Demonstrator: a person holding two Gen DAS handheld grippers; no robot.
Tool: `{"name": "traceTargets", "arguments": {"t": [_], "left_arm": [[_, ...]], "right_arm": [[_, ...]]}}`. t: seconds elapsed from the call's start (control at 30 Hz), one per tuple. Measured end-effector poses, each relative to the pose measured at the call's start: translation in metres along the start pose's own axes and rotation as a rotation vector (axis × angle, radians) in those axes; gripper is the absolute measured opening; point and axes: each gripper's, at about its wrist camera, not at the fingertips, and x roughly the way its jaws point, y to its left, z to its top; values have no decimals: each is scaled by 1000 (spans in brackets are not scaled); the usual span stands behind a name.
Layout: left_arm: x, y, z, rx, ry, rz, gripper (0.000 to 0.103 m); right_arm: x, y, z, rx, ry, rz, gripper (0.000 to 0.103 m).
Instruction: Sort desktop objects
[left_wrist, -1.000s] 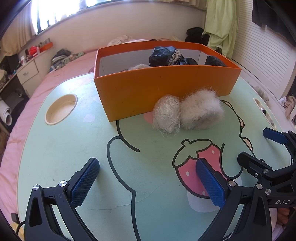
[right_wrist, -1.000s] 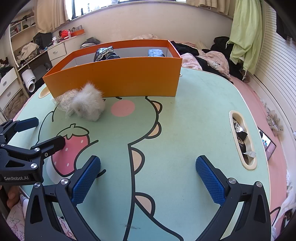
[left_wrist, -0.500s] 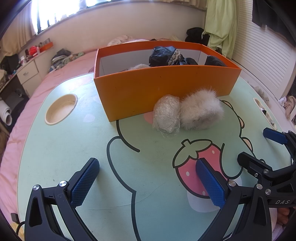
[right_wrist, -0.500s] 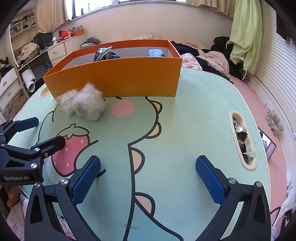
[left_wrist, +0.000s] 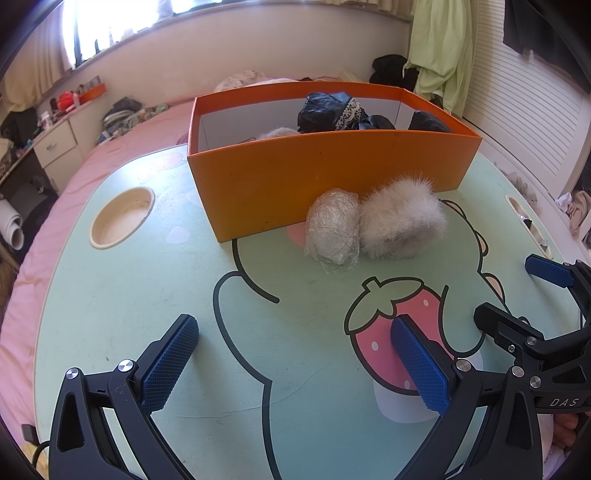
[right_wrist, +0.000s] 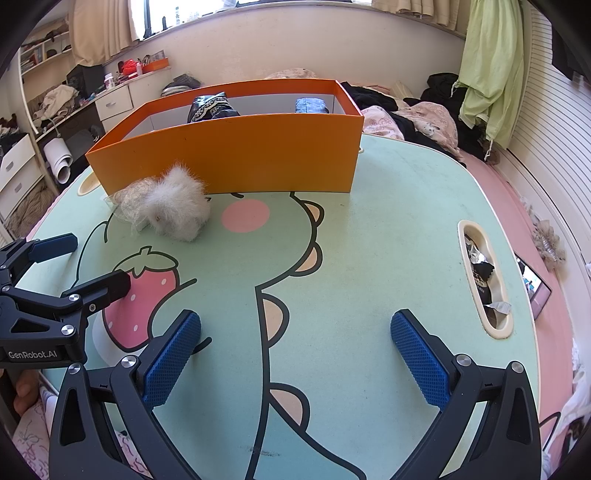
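Note:
An orange box (left_wrist: 332, 184) stands on the green cartoon table (left_wrist: 129, 295); it also shows in the right wrist view (right_wrist: 229, 162). It holds black bundles (left_wrist: 332, 112) and a pale fluffy item. In front of it lie a clear-wrapped bundle (left_wrist: 333, 230) and a white fluffy ball (left_wrist: 402, 218), touching each other; the ball also shows in the right wrist view (right_wrist: 177, 203). My left gripper (left_wrist: 295, 365) is open and empty, well short of them. My right gripper (right_wrist: 295, 362) is open and empty over the table's middle.
A round cup recess (left_wrist: 122, 218) sits at the table's left. A slot recess (right_wrist: 484, 277) with wrappers sits at the right edge. The right gripper appears in the left view (left_wrist: 517, 295). A pink bed and drawers surround the table.

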Motion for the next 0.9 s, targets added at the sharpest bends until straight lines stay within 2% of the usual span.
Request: {"name": "traceTargets", "arguments": {"t": [0.6, 0.77, 0.9], "left_arm": [[0, 0, 0, 0, 0, 0, 103], [0, 1, 0, 0, -2, 0, 103], [0, 2, 0, 0, -2, 0, 103]], "right_arm": [[0, -5, 4, 10, -6, 10, 103], [-5, -17, 8, 61, -29, 61, 103], [-23, -15, 15, 80, -83, 114, 102]]}}
